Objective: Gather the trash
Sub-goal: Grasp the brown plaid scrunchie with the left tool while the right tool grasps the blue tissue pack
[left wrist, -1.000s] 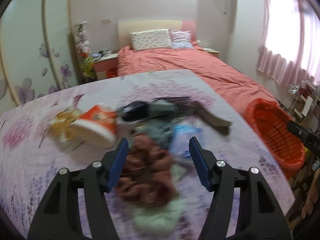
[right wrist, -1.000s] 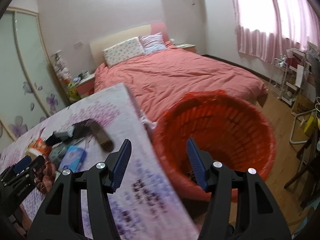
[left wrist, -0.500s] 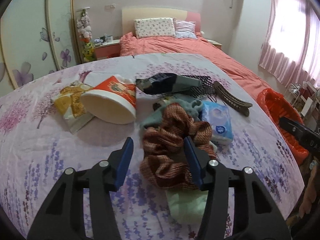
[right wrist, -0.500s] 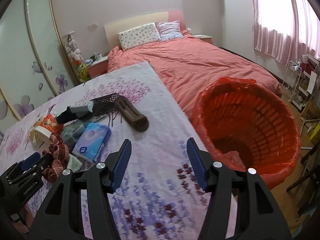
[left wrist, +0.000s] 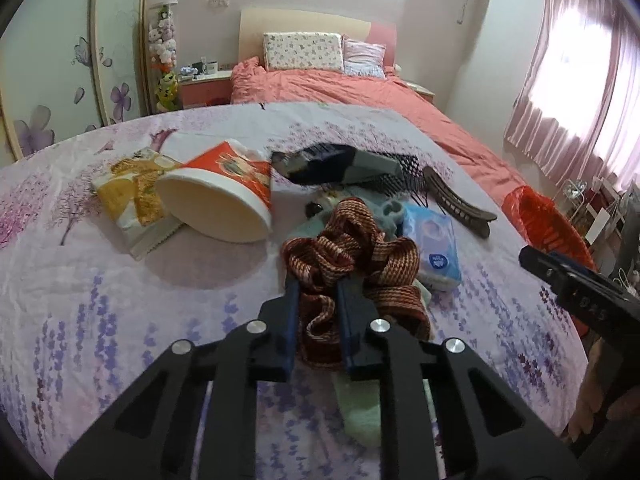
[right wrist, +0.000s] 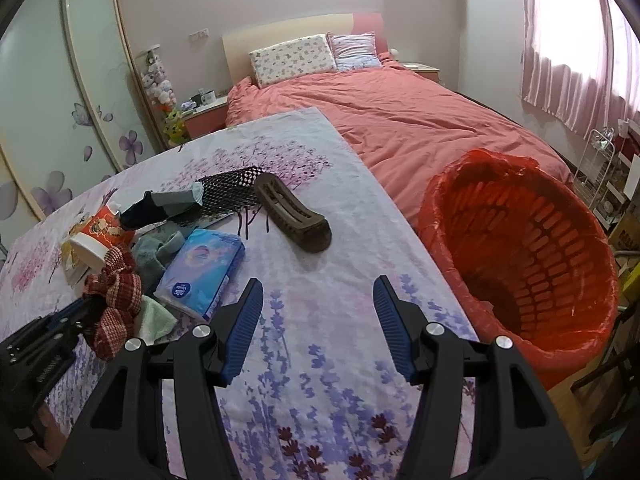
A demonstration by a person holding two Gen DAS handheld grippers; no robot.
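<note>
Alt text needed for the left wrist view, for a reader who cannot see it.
The left gripper is shut on a brown checked scrunchie lying on a floral tablecloth. Behind it lie a tipped instant noodle cup, a tissue pack, a hair claw clip and a hairbrush; a red-lined bin stands to the right.

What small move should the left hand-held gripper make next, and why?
Probably lift. The left hand-held gripper is shut on the brown-red checked fabric scrunchie, which rests on the pale green cloth atop the lavender-print tablecloth. Raising it clears the pile before carrying toward the red-lined basket.
</note>
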